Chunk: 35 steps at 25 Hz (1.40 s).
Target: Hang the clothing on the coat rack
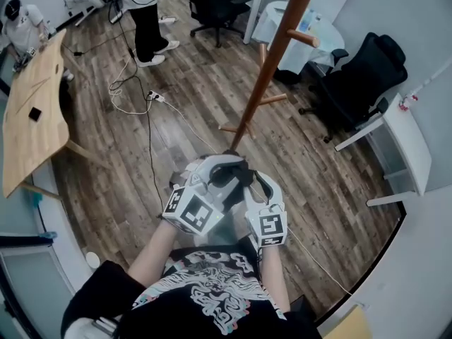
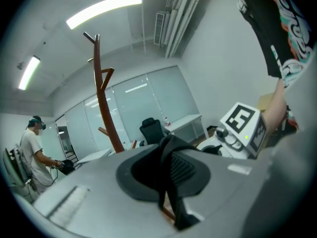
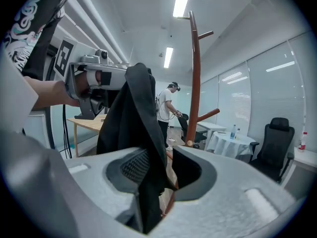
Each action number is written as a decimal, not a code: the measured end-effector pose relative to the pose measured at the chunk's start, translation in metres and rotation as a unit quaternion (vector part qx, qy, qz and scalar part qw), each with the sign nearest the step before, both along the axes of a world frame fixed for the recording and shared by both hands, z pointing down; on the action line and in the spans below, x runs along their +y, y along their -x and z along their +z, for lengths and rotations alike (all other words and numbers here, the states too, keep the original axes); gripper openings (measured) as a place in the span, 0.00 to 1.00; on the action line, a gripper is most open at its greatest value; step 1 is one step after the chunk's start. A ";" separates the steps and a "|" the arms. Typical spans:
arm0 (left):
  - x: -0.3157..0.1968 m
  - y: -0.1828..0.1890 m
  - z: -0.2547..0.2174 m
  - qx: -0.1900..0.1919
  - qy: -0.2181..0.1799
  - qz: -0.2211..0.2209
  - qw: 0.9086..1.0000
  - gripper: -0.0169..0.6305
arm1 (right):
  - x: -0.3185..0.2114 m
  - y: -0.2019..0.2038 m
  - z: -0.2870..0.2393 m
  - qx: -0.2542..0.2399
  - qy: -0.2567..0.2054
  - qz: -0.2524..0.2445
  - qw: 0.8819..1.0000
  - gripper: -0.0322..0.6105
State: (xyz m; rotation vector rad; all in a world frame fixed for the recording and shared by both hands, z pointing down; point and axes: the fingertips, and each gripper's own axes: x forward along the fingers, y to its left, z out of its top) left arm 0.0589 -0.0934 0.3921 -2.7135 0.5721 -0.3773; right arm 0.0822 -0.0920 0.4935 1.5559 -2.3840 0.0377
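A black piece of clothing (image 1: 232,169) hangs bunched between my two grippers, in front of my chest. My left gripper (image 1: 215,175) is shut on a fold of it; in the left gripper view the black cloth (image 2: 168,172) is pinched between the jaws of the left gripper (image 2: 166,160). My right gripper (image 1: 248,181) stands open. In its own view the cloth (image 3: 133,123) drapes through the right gripper (image 3: 161,170), lying against the left pad only. The brown wooden coat rack (image 1: 272,62) rises just ahead, with pegs at several heights.
A wooden table (image 1: 32,111) stands to the left. A black office chair (image 1: 360,76) and a white desk (image 1: 406,147) are on the right. Cables (image 1: 134,97) trail over the wood floor. A person (image 1: 145,20) stands far ahead, near another office chair (image 1: 215,9).
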 end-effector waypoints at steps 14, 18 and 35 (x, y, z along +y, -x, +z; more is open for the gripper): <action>-0.023 0.022 0.018 -0.005 0.022 -0.012 1.000 0.05 | -0.018 -0.008 -0.013 -0.011 -0.023 0.047 0.999 0.05; -0.030 0.024 0.028 -0.003 0.034 -0.019 0.999 0.05 | -0.018 -0.021 -0.023 -0.047 -0.031 0.067 0.996 0.05; -0.062 0.013 0.045 -0.013 0.054 -0.027 0.998 0.05 | -0.049 -0.053 -0.041 -0.090 -0.060 0.106 0.988 0.05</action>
